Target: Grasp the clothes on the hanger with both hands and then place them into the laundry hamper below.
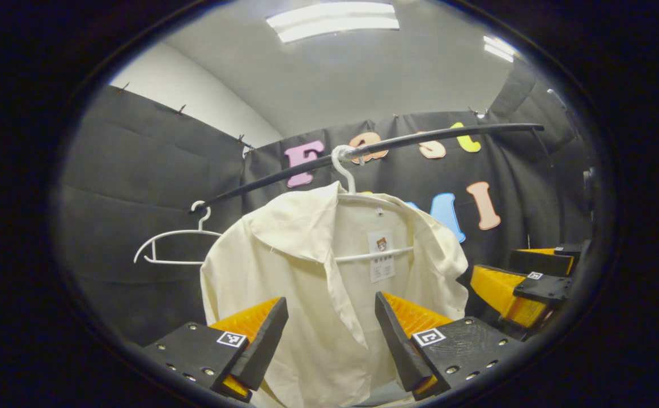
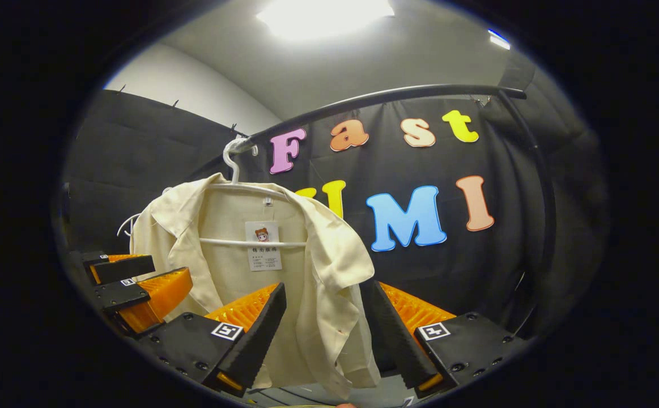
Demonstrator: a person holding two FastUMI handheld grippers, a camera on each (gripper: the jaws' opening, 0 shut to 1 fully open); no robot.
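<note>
Rail (image 1: 284,174) ran across the booth, dark, curved in both views, bending down into an upright at its right end in right gripper view (image 2: 539,187). Cream shirt (image 1: 301,272) hung from rail on white hanger (image 1: 345,170), collar open, paper tag at neck inside; front placket unbuttoned. In right gripper view same shirt (image 2: 284,255) sat left of centre, its right sleeve drooping between my fingers. Second hanger (image 1: 173,243), white, bare, hung on rail to the shirt's left, apart from it.

My left hand-held gripper (image 1: 332,334) was spread wide, shirt front seen between the fingers; contact w/ fabric: cannot tell. My right hand-held gripper (image 2: 329,334) also spread wide, sleeve hem hanging in the gap; whether either finger touched it, cannot tell. Right hand-held gripper showed at right edge of left gripper view (image 1: 524,283), beside shirt's shoulder; left one at left edge of right gripper view (image 2: 131,283), near shirt's other side.
</note>
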